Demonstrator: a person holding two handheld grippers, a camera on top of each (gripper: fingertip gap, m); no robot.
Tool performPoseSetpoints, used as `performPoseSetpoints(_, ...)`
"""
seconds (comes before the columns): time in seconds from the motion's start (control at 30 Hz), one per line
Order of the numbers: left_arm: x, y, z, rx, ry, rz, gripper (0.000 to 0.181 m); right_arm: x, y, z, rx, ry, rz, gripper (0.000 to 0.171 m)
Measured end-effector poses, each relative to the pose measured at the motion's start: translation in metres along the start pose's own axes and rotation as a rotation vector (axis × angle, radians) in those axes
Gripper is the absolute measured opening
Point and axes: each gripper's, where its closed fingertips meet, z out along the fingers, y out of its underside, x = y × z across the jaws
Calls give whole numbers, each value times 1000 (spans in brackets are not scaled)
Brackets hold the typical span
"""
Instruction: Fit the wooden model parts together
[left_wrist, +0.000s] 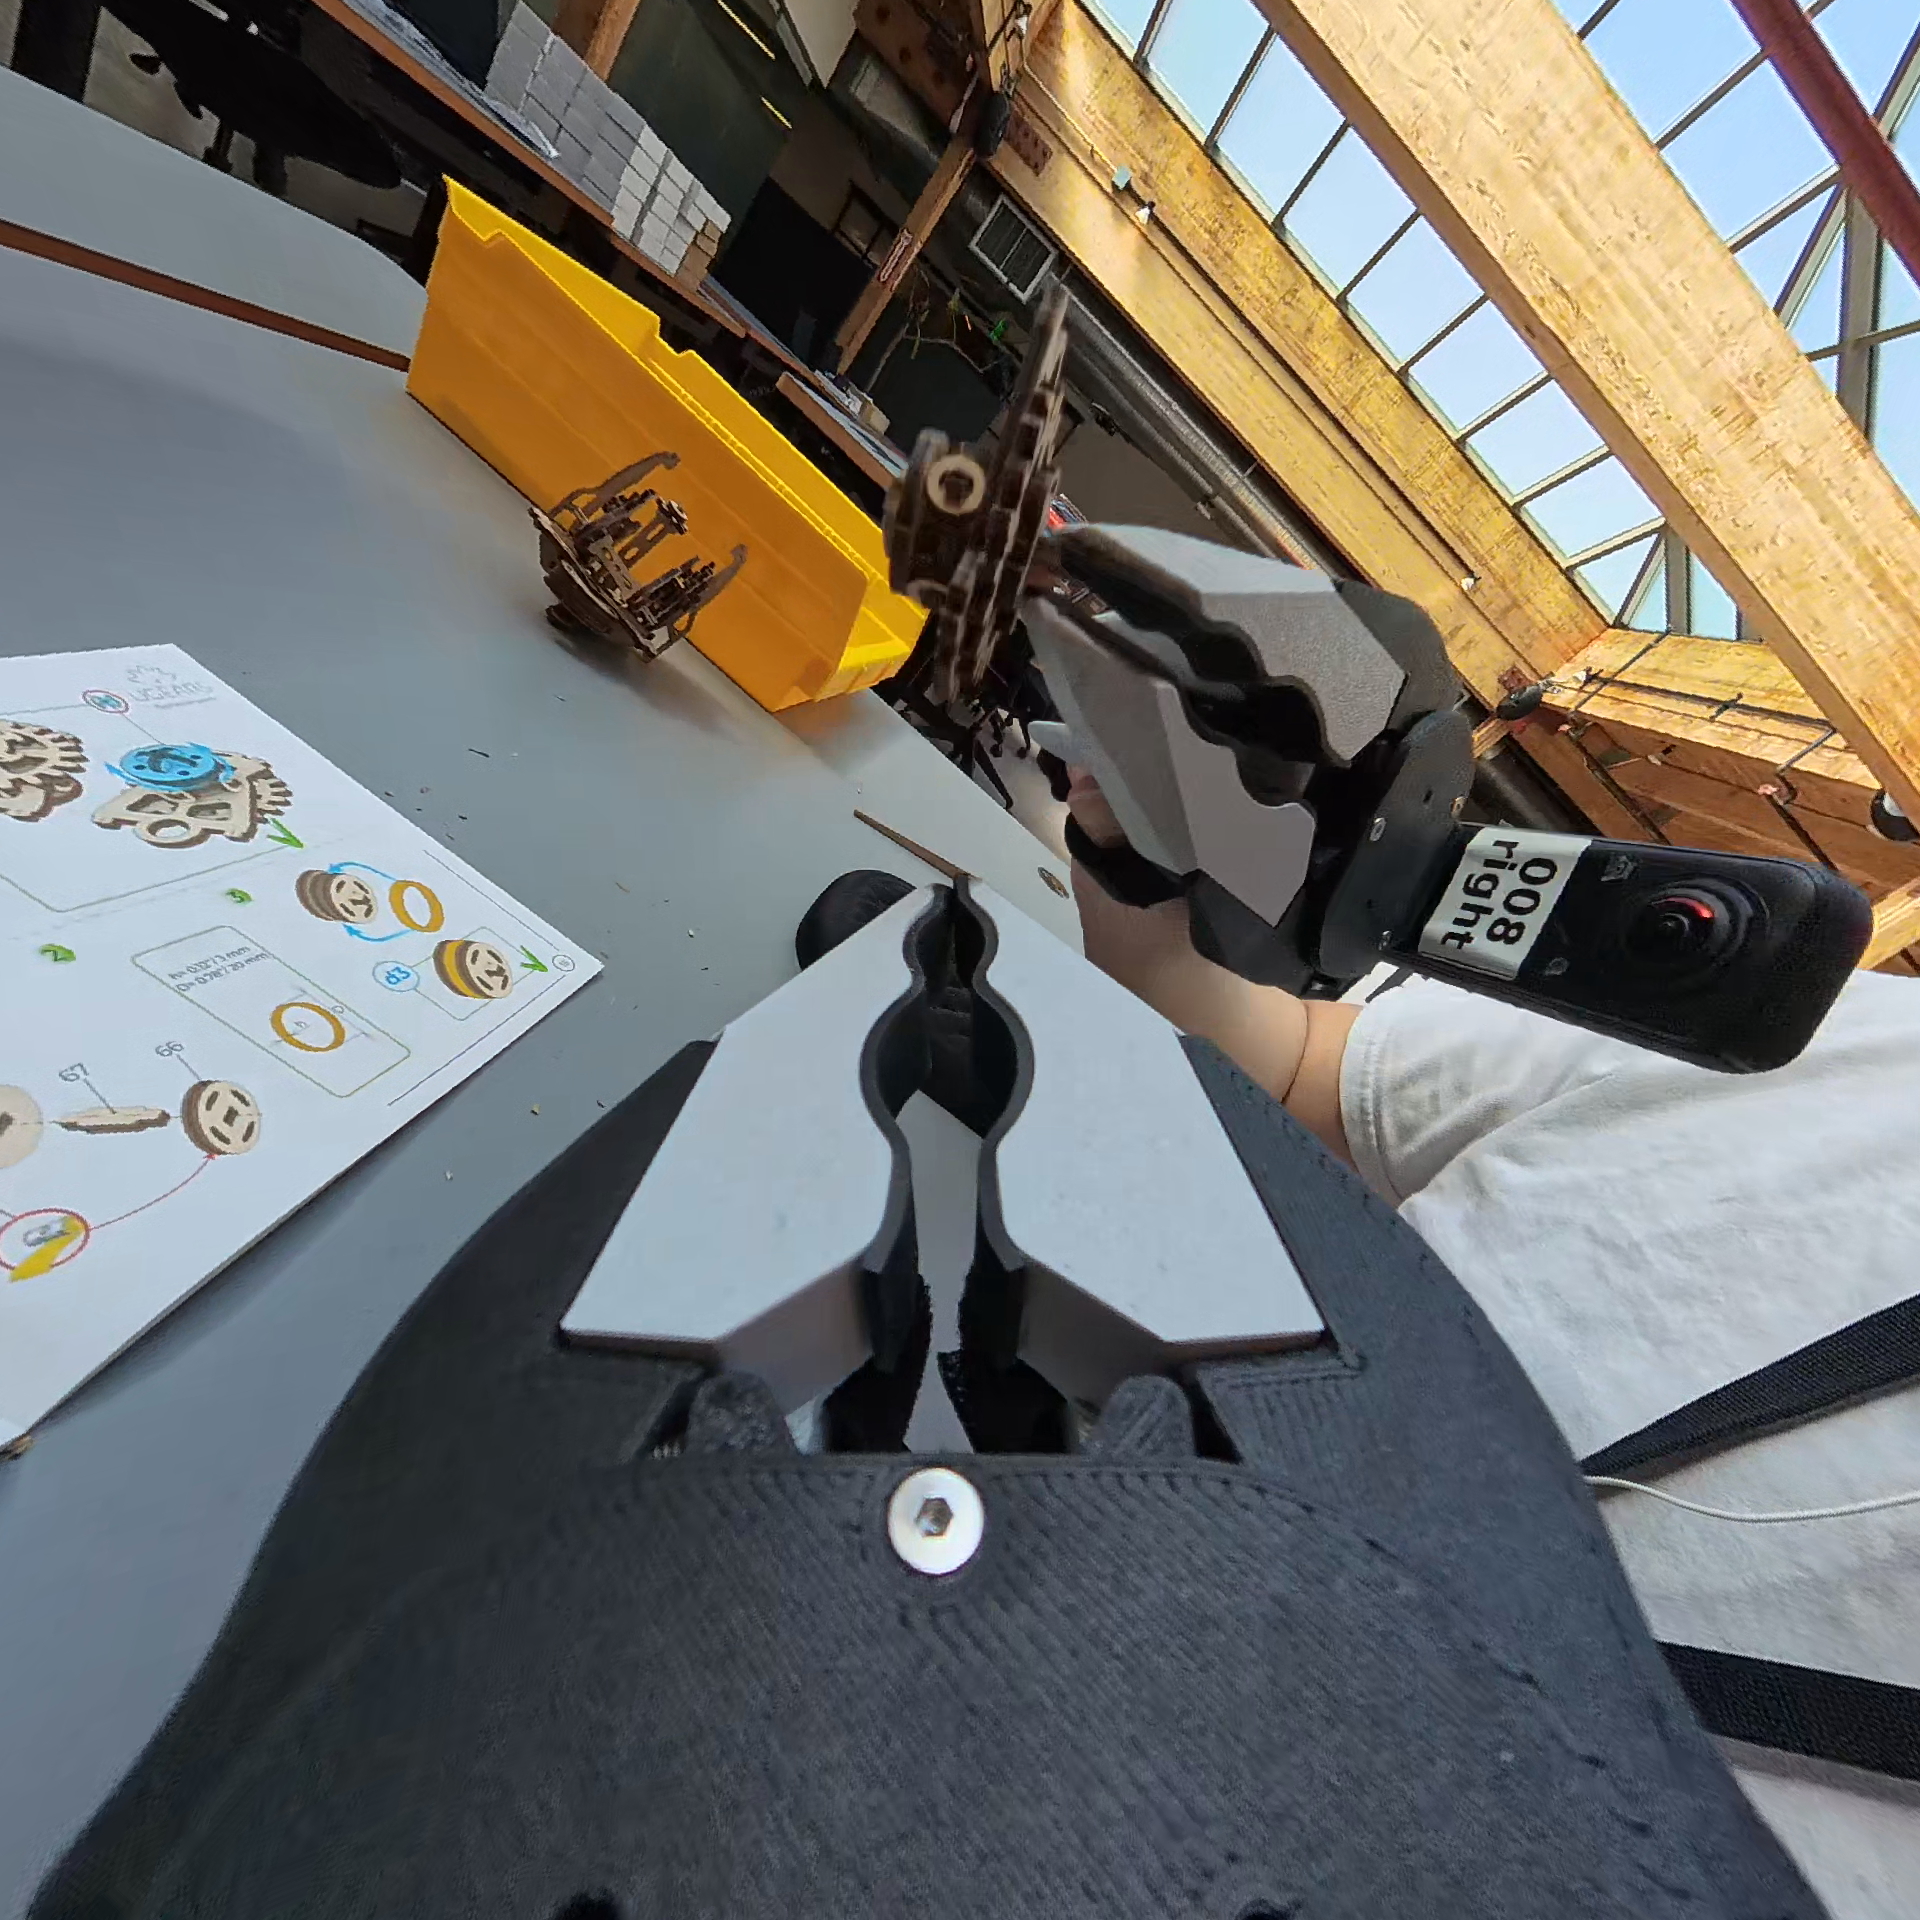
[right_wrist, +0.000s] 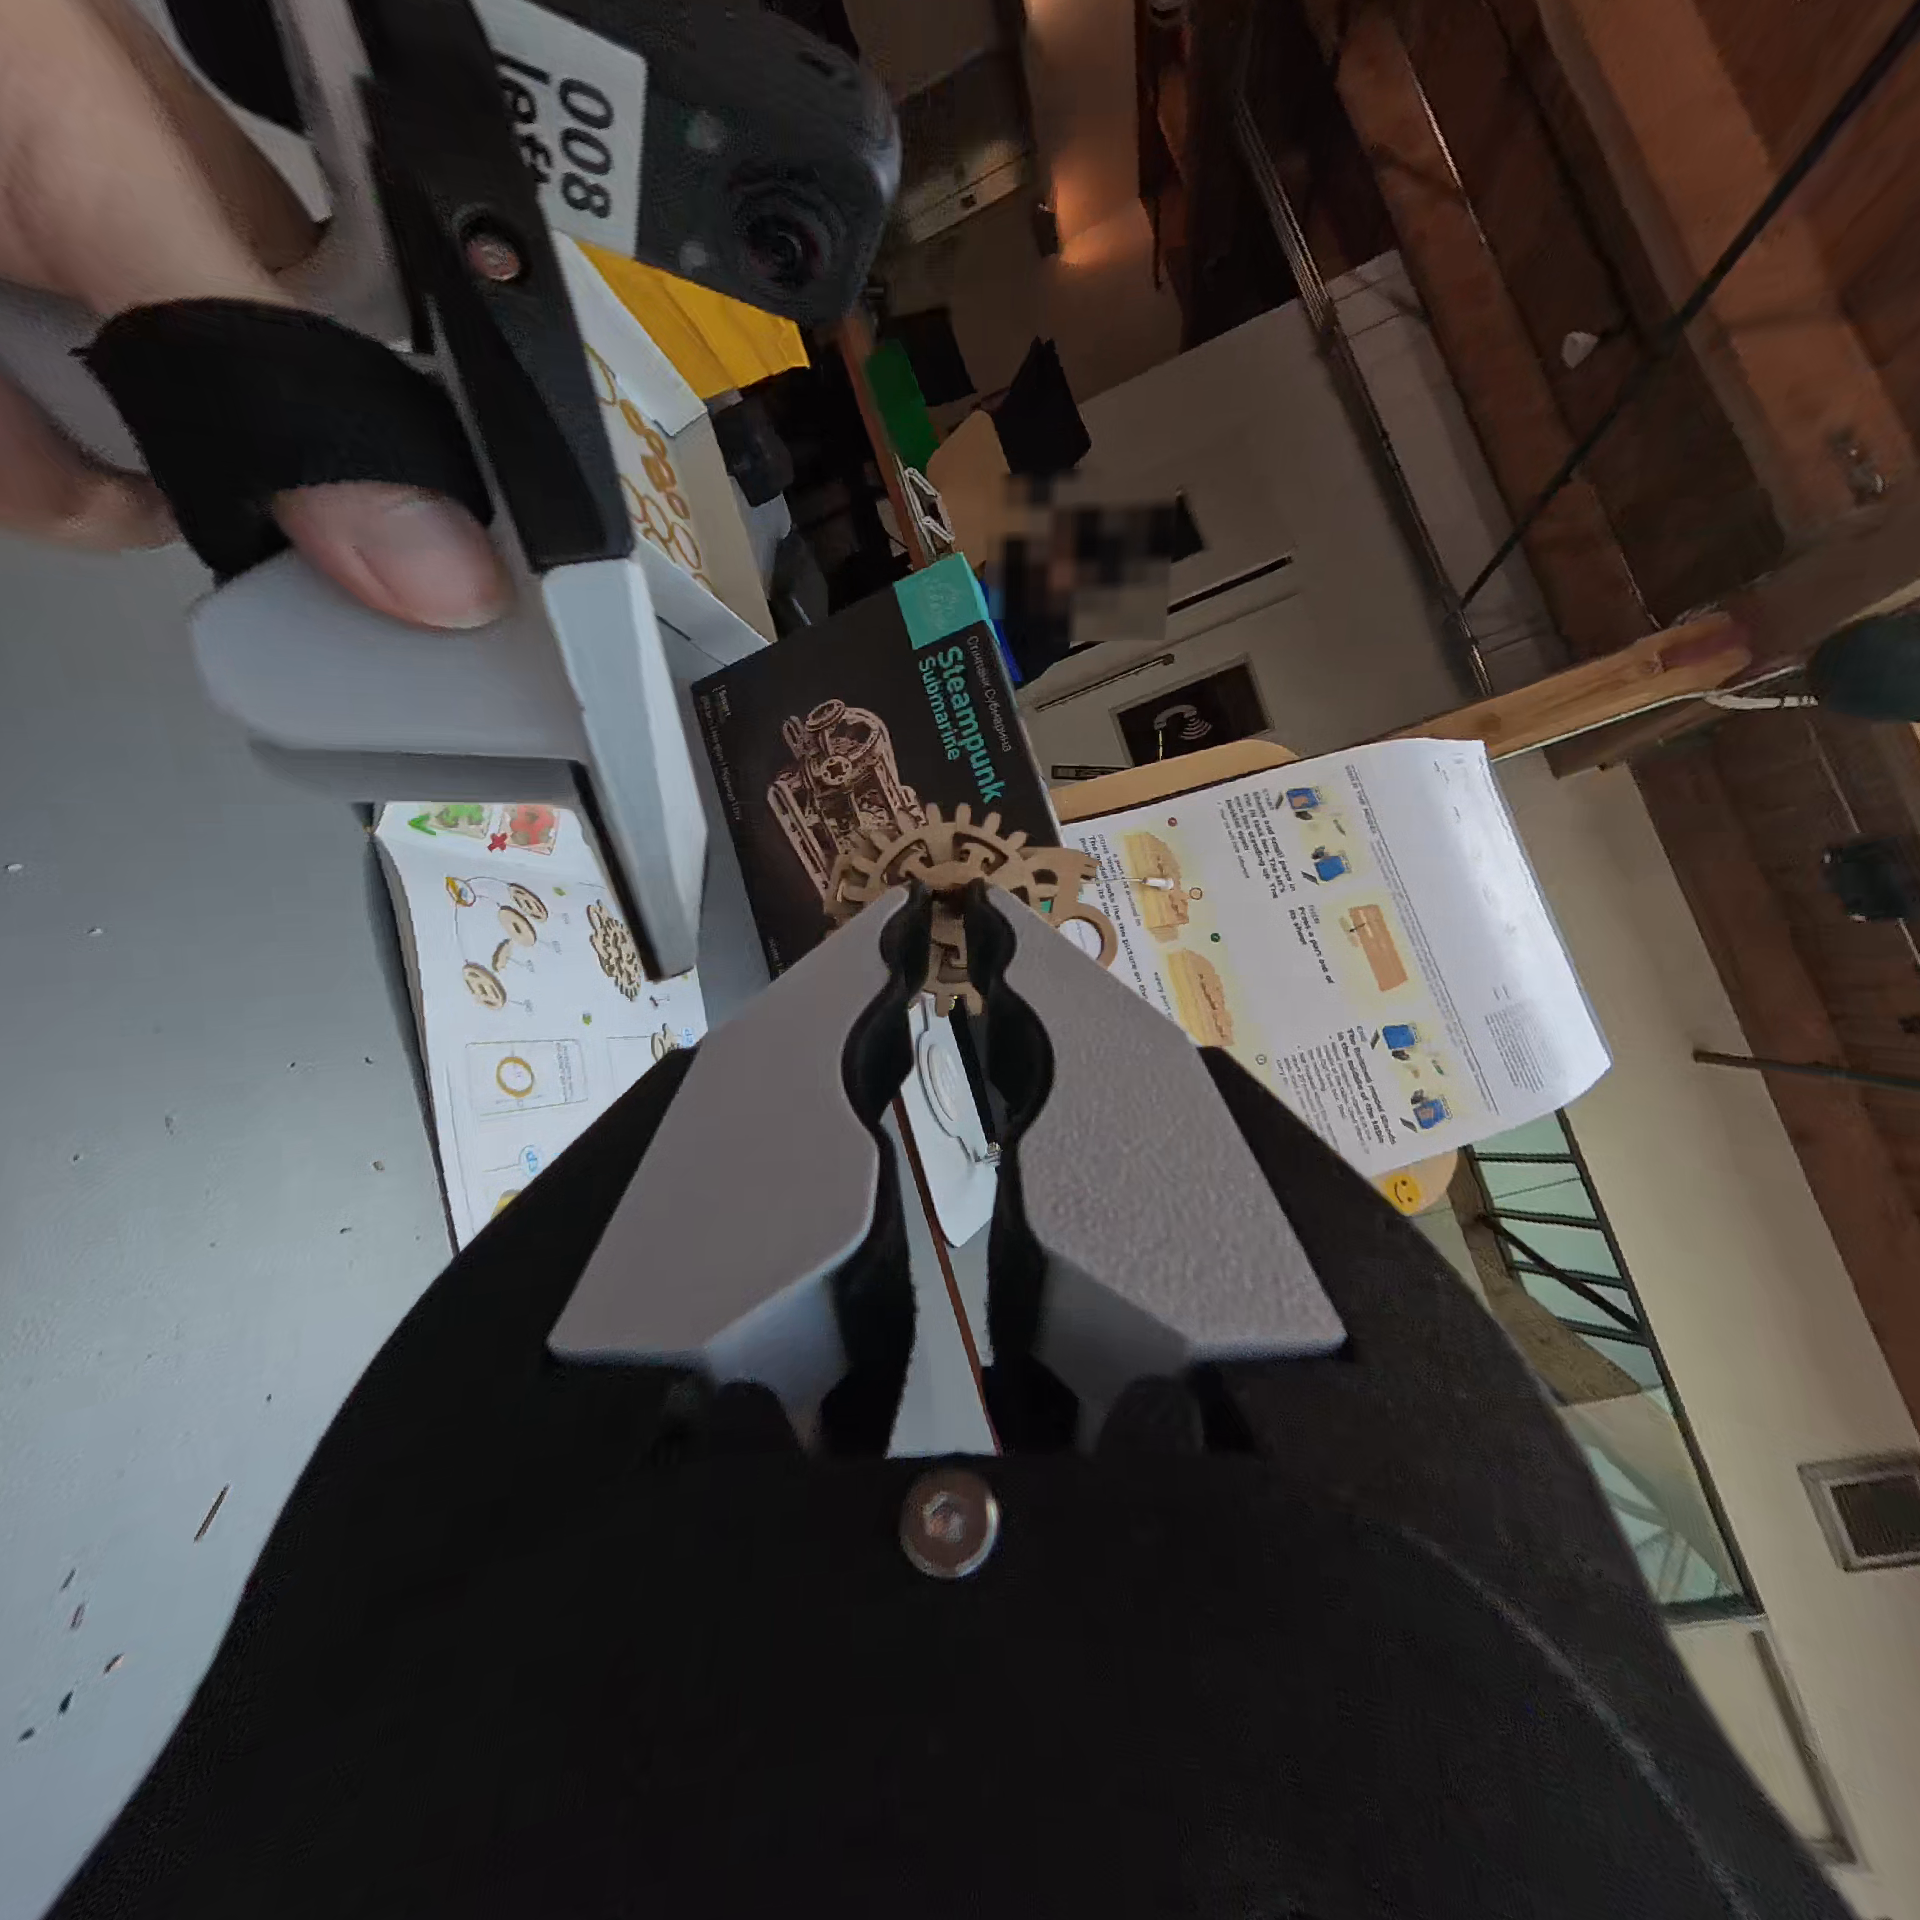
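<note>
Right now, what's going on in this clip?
A person holds a gripper in each hand over a grey table. The right gripper is shut on a wooden gear assembly, raised off the table. The left gripper is shut and holds nothing. Another wooden subassembly sits on the table beside a yellow bin, with an open instruction booklet nearby. The two wooden parts are not yet joined.

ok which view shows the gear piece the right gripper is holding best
The right wrist view: the wooden gear assembly sits face-on between the fingertips of the right gripper, well lit, with its teeth distinct. The left wrist view shows the same assembly from the side, dark against the bright skylight, with less detail.
</note>
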Motion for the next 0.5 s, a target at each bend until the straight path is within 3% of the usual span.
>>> performPoseSetpoints(0.5, 19, -15, -14, 108, -83, 295, 0, 6, -14, -2, 100, -28, 320, 6)
